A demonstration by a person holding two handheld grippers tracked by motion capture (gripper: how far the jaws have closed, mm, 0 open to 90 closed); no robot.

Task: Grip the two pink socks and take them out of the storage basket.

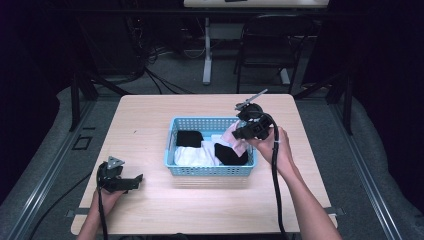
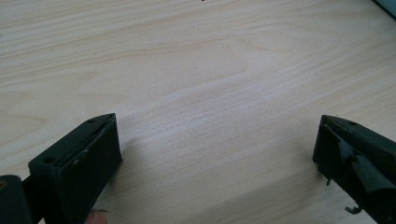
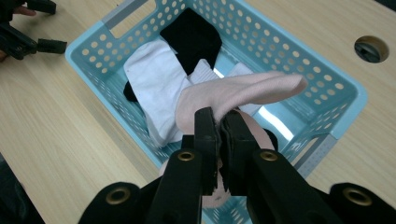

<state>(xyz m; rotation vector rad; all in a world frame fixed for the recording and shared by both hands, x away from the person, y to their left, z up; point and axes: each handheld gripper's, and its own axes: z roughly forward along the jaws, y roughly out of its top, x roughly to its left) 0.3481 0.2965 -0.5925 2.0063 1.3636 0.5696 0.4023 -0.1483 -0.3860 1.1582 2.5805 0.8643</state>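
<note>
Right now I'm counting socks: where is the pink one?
The pink sock is clamped in the right gripper, above the blue basket's right end in the high view, over the white sock.

Both tools are black. The left tool (image 1: 131, 181) carries a grey three-cornered plate (image 1: 115, 162) on top, and its blocky jaws wear worn, peeling pads. The right tool (image 3: 220, 126) shows brass-ringed holes along its arms and narrow flat jaws. A thick black cable (image 1: 275, 170) trails from each tool. The person's forearms are bare, no sleeves.
</note>
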